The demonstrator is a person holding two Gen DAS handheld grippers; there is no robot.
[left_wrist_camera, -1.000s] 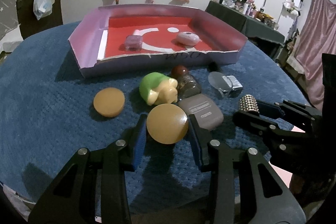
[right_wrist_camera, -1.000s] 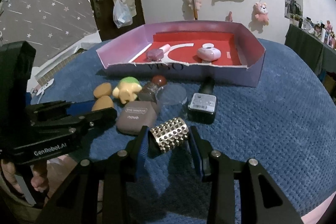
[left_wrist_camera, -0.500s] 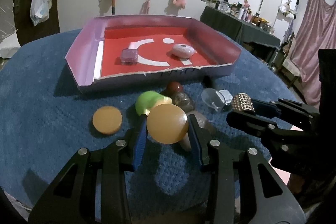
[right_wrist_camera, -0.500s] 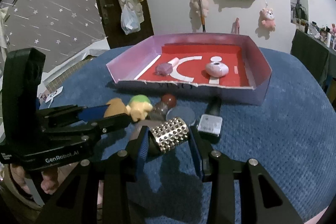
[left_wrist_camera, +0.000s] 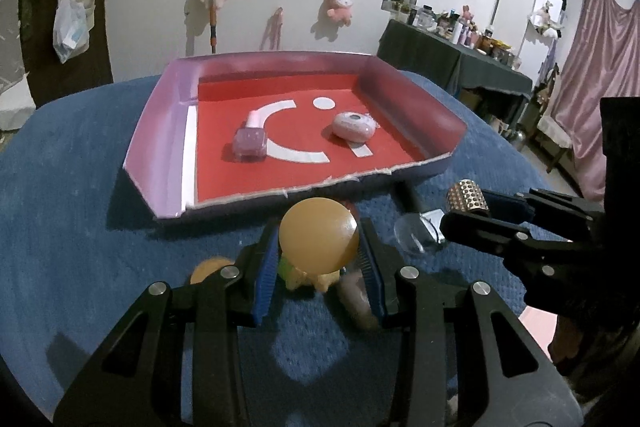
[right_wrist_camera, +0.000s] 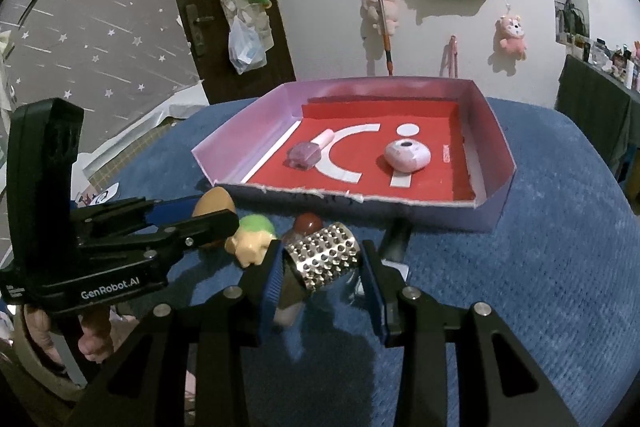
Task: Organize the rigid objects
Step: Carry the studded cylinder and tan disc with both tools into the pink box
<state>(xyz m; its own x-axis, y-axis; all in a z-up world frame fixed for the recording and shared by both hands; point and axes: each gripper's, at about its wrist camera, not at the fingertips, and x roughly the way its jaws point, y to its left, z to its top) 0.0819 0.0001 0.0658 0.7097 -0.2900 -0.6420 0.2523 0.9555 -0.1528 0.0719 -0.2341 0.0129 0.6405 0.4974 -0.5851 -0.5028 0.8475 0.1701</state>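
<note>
We see left gripper (left_wrist_camera: 319, 259) clamping the orange disc (left_wrist_camera: 319, 233), right gripper (right_wrist_camera: 322, 269) clamping the studded roller (right_wrist_camera: 325, 255), both before the tray (left_wrist_camera: 158, 155).

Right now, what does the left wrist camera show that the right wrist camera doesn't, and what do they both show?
Only the left wrist view shows the left tongs shut on the orange disc head-on, plus the pink curtain.

Only the right wrist view shows the right tongs shut on the studded metal roller head-on, plus the star-patterned wall.

Both show the red-floored box holding a nail polish bottle and a pink oval case.
</note>
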